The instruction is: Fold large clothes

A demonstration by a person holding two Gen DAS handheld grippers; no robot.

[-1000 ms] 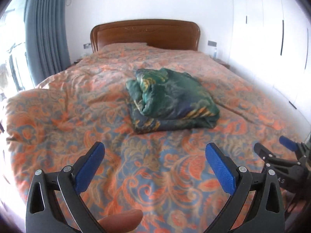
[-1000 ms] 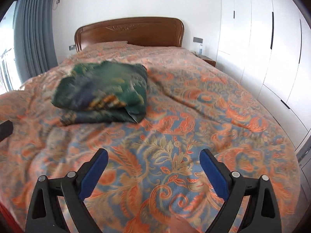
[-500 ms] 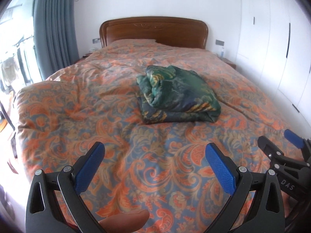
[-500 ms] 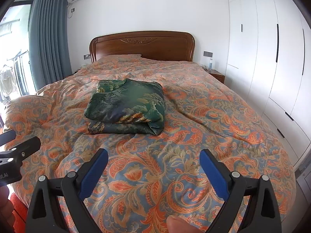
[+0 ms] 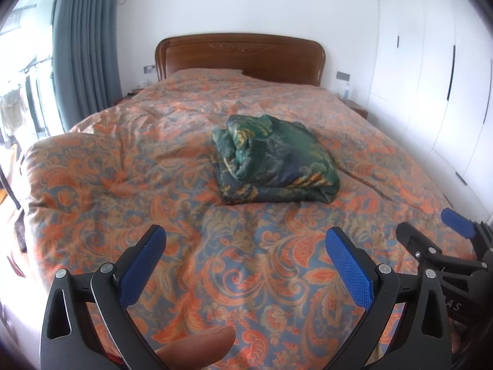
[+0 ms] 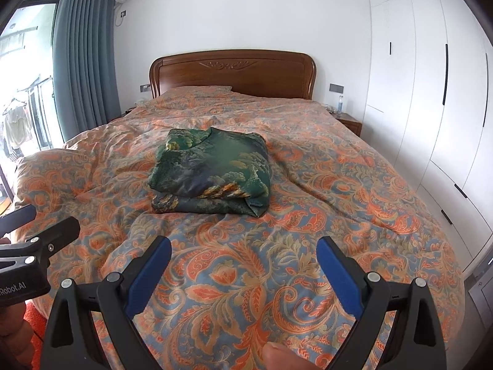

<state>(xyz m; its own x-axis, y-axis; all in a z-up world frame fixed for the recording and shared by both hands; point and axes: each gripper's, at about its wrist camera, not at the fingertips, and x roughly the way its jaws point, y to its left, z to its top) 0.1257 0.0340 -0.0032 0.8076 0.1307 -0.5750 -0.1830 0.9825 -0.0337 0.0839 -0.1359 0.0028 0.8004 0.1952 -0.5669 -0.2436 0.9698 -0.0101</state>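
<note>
Little here can be read. In my right wrist view, my left gripper [image 6: 37, 219] shows at the left edge, and on the black body behind its fingers stands white lettering, "Robot.AI"; the start of the word is cut off by the edge of the view, so I cannot tell whether more letters come before it. In my left wrist view, my right gripper [image 5: 431, 226] shows at the right edge, and its black body carries white letters that look like "AS", part of a longer word hidden behind my own finger frame. I can read nothing else.
</note>
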